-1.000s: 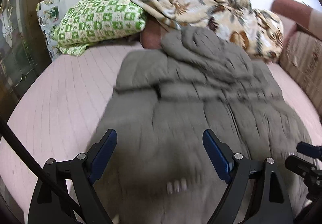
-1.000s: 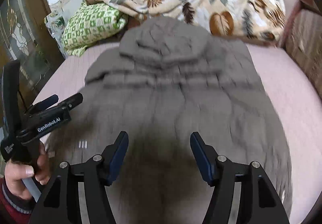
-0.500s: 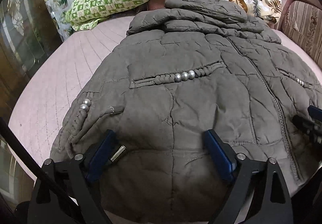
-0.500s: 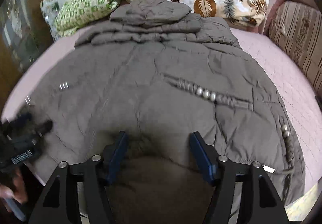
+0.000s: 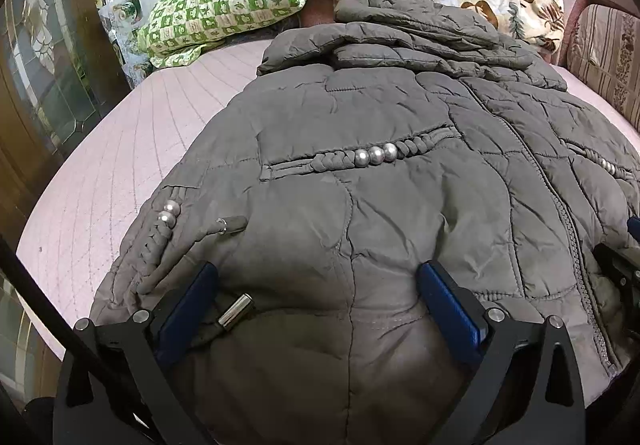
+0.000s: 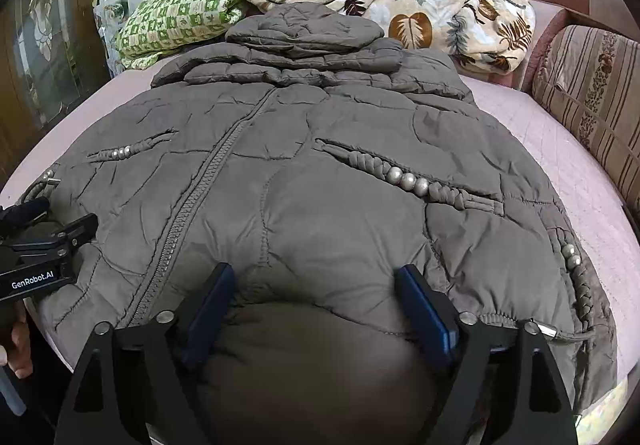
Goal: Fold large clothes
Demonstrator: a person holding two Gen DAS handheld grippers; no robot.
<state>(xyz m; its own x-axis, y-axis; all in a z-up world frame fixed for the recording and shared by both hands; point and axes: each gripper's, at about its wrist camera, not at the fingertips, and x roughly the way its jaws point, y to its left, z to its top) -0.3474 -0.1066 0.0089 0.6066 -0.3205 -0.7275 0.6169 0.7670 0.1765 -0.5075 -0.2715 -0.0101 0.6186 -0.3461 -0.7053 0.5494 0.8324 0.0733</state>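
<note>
Coat (image 5: pixel 400 205) is seen spread zip-up on the bed (image 5: pixel 120 165), hem bulging betw. the wide-open, just-widened jaws of L gripper (image 5: pixel 316 293) & R gripper (image 6: pixel 316 293), nothing pinched; hem corners should be gripped evenly w/ both before folding.

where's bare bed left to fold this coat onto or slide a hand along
Bare pink bed cover runs along the coat's left side, up to the green pillow. A narrower strip lies between the coat and the striped cushion. The head end is crowded: hood, pillow and leaf blanket.
</note>
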